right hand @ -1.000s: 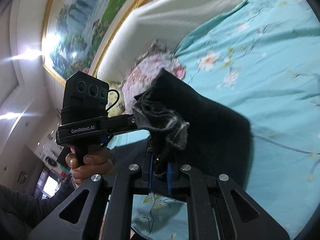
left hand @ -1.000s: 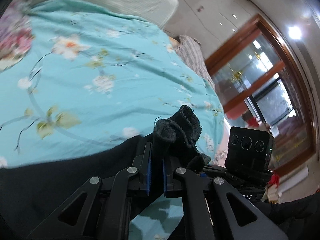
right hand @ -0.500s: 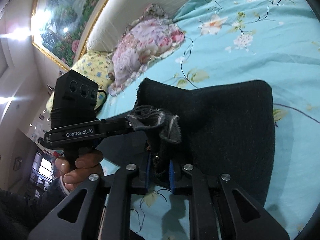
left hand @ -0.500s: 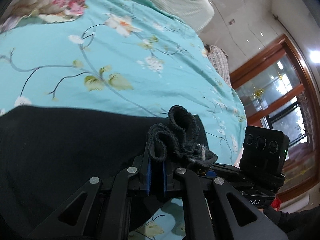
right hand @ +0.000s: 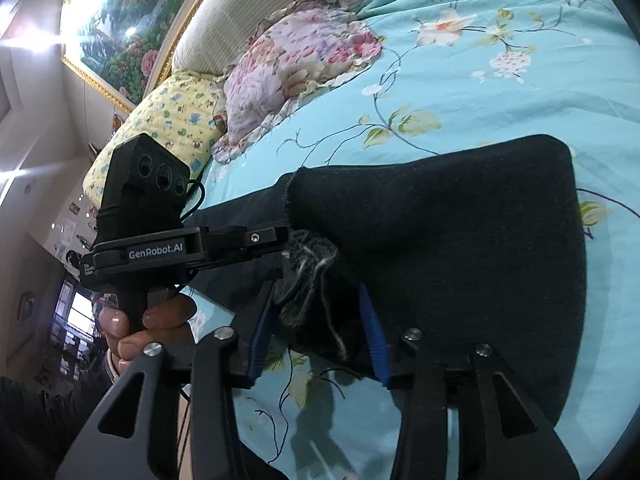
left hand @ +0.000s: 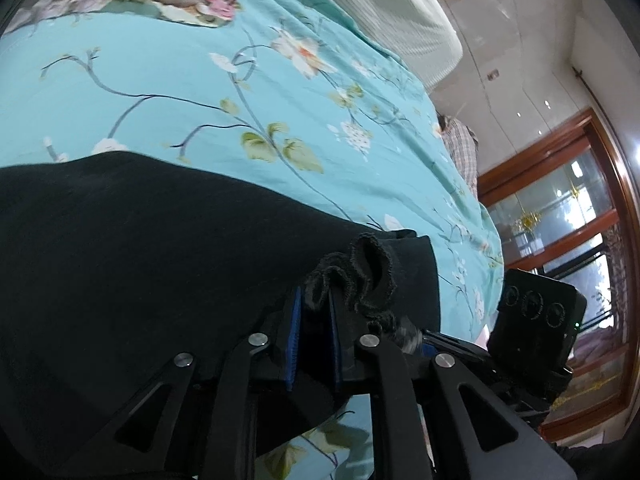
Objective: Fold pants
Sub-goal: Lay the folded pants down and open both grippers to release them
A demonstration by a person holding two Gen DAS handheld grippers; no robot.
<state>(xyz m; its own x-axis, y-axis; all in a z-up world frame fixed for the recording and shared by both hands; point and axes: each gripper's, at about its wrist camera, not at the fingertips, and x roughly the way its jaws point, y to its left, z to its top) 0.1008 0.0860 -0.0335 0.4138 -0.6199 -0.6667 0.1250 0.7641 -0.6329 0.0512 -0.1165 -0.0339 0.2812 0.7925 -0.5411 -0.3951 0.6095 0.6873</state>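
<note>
The black pants (left hand: 132, 240) lie folded on the teal floral bedspread (left hand: 200, 80); in the right wrist view they (right hand: 460, 240) spread wide under my grippers. My left gripper (left hand: 314, 300) is shut on a bunched hem of the pants (left hand: 360, 276), low over the fabric. My right gripper (right hand: 316, 300) has its blue-padded jaws apart, and the frayed hem (right hand: 308, 276) sits loose between them. The left gripper's body (right hand: 160, 244), held by a hand, shows at the left of the right wrist view.
A floral pillow (right hand: 296, 68) and a yellow pillow (right hand: 160, 128) lie at the headboard (right hand: 240, 12). The right gripper's camera block (left hand: 536, 320) shows at right of the left view. A wooden-framed glass door (left hand: 560, 208) stands beyond the bed's edge.
Both grippers have come down with the hem onto the lower layer of pants. The right gripper's jaws have opened and let the fabric go; the left jaws stay shut.
</note>
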